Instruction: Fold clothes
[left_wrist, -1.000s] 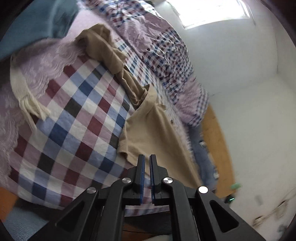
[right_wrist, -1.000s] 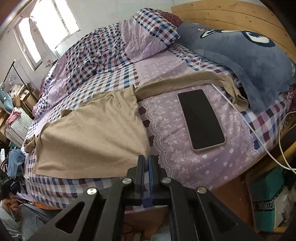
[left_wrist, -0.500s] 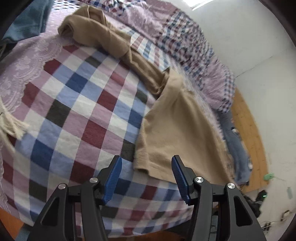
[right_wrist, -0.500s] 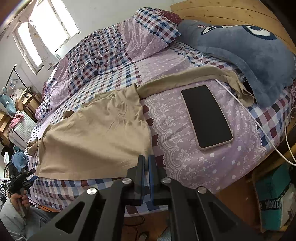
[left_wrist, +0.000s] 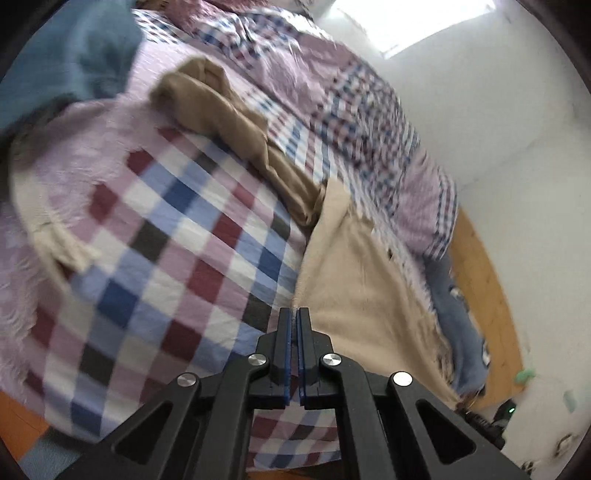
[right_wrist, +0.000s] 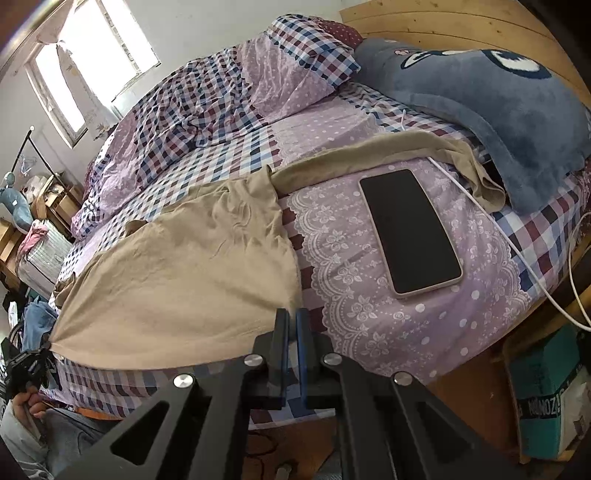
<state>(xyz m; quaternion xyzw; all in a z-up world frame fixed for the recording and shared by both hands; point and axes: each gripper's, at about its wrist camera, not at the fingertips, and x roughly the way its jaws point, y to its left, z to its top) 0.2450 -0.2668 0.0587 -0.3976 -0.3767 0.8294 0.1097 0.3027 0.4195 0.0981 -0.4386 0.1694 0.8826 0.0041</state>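
Pinching the tan garment (left_wrist: 354, 280) at its corner, left tool (left_wrist: 294, 314) clamped

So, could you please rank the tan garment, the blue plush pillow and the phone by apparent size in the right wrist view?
1. tan garment
2. blue plush pillow
3. phone
The pillow lies farther away, so its rank is unsure.

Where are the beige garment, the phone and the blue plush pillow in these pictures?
beige garment (right_wrist: 177, 280): right wrist view, middle of its flat spread part.
phone (right_wrist: 410, 230): right wrist view, centre of the dark screen.
blue plush pillow (right_wrist: 491, 107): right wrist view, its plain blue surface.
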